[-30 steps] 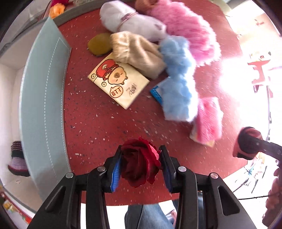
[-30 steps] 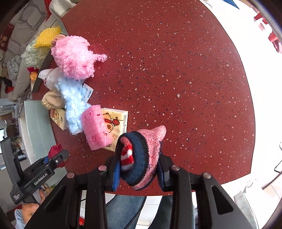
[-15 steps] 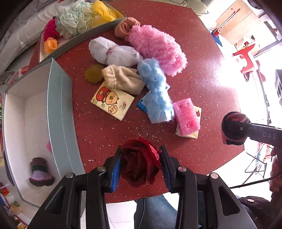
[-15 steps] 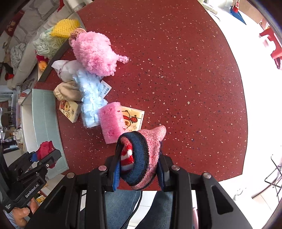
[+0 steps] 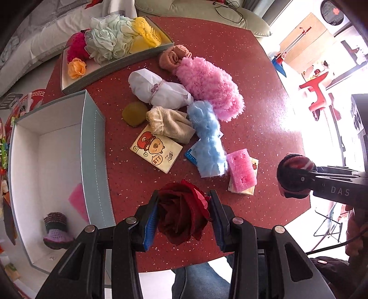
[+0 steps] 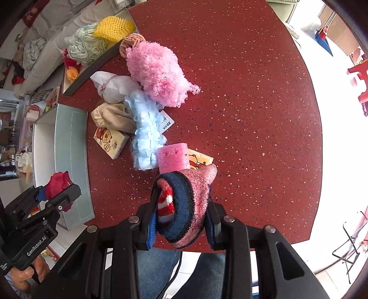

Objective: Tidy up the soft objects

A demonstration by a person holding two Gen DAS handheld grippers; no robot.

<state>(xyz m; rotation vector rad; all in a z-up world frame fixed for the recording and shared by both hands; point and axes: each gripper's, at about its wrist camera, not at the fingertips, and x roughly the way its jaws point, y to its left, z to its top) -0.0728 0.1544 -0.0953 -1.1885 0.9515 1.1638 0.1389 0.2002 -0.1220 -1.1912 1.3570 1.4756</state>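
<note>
Left gripper (image 5: 184, 217) clamps red rose (image 5: 181, 211); right gripper (image 6: 180, 218) clamps knit sock (image 6: 186, 204)

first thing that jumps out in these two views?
Both tongs are loaded: the left tongs grip a dark red fabric rose, the right tongs a pink knit sock with a navy cuff. Behind them, fluffy pink and blue pieces lie mid-table on the red speckled table.

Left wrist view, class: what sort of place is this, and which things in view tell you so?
Probably a home living room: a pale sofa sits behind the red speckled table, a red plastic stool stands on the sunlit floor, and household soft items fill the tray.
</note>
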